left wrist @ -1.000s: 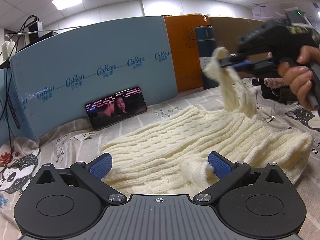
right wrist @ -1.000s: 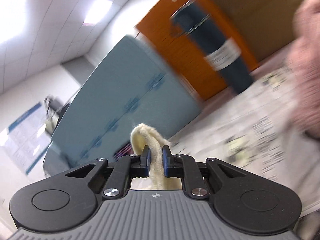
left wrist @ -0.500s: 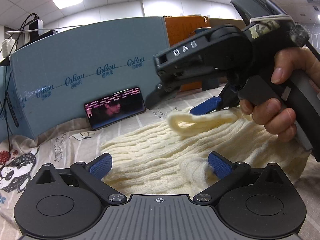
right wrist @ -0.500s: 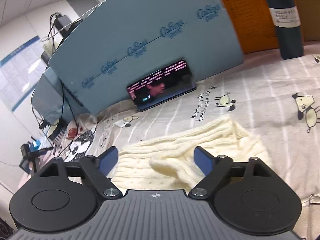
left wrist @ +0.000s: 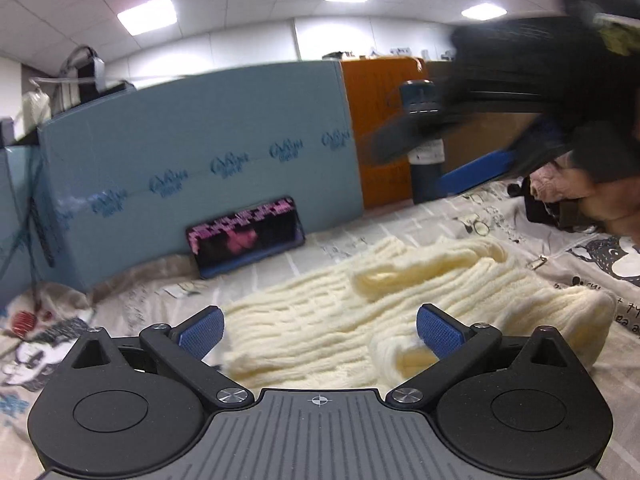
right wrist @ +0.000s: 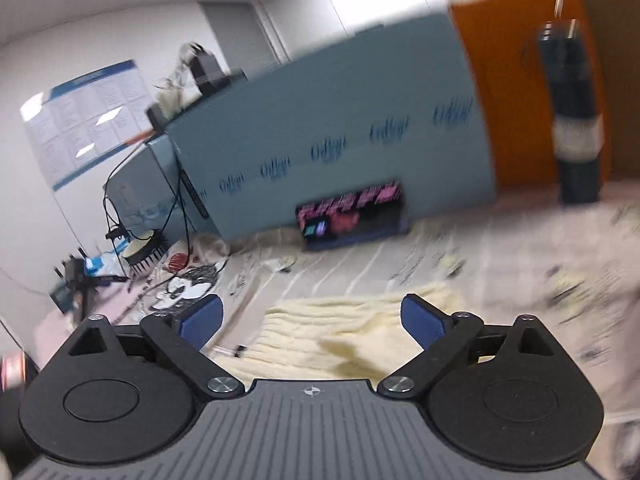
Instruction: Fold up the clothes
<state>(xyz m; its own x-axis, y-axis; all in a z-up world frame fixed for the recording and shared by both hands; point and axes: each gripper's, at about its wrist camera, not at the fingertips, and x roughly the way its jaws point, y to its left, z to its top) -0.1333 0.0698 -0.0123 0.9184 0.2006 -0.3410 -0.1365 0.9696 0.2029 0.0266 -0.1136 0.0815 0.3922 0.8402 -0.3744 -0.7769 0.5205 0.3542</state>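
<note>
A cream cable-knit sweater [left wrist: 340, 320] lies partly folded on the printed bedsheet [left wrist: 500, 224], with one sleeve [left wrist: 432, 264] laid across its top. My left gripper [left wrist: 318, 332] is open and empty, low over the sweater's near edge, with a fold of knit beside its right finger. My right gripper [right wrist: 310, 322] is open and empty, above the sweater [right wrist: 352, 332]. In the left wrist view the right gripper [left wrist: 440, 160] is blurred, raised at the upper right, apart from the sweater.
A blue foam board [left wrist: 192, 168] stands at the back with a phone [left wrist: 246, 236] leaning on it. An orange box [left wrist: 380, 128] and a dark flask [left wrist: 424, 140] stand behind. A pink garment [left wrist: 552, 184] lies at the far right. Cables and clutter [right wrist: 132, 248] are at the left.
My right gripper carried the sleeve over the sweater, opened and let it go, then lifted away to the right. The sleeve now lies on the sweater. My left gripper stayed open.
</note>
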